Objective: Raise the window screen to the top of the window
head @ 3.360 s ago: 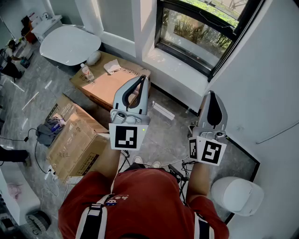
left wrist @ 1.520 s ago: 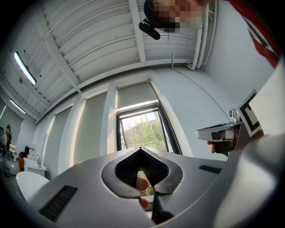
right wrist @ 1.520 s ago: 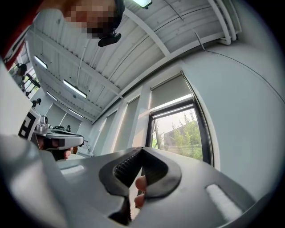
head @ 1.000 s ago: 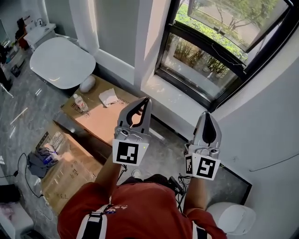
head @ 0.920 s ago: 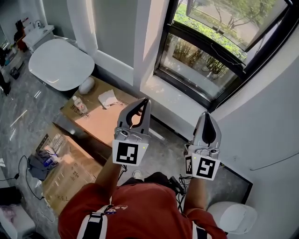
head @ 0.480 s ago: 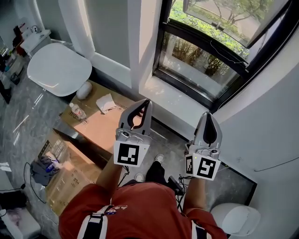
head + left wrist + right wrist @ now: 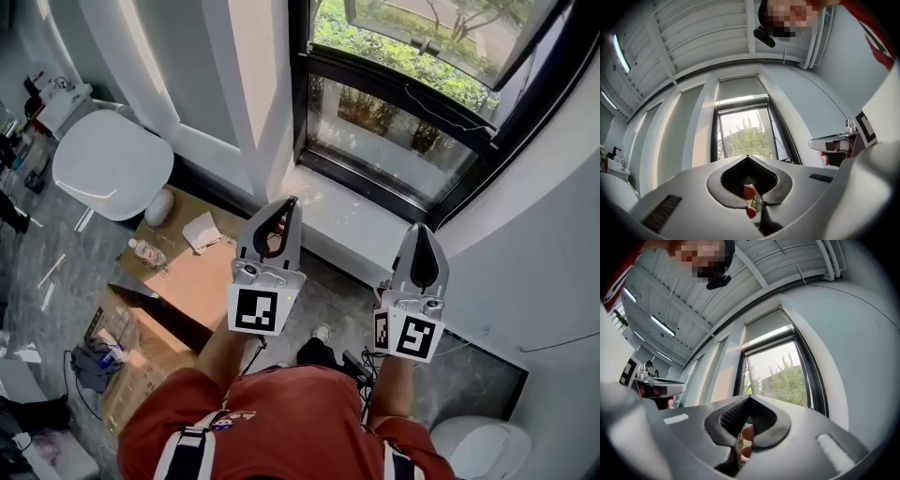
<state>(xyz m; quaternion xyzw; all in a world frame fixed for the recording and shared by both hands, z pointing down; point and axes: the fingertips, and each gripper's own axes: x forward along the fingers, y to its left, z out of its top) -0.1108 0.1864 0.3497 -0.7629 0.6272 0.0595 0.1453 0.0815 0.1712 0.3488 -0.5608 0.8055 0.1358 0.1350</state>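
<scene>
Looking down, the head view showed the left gripper point(image 7: 289, 202) and right gripper point(image 7: 419, 228) side by side, short of the window point(image 7: 394, 141). Left gripper view: jaws together (nothing held); the window screen point(image 7: 738, 89) covered the window's upper part. Right gripper view: jaws likewise together, empty.

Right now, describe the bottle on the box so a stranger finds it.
Find the white bathtub at the left; below it lies a flat cardboard box. The bottle sits near the box's left edge, the only clear thing there; the cloth beside it is white.
</scene>
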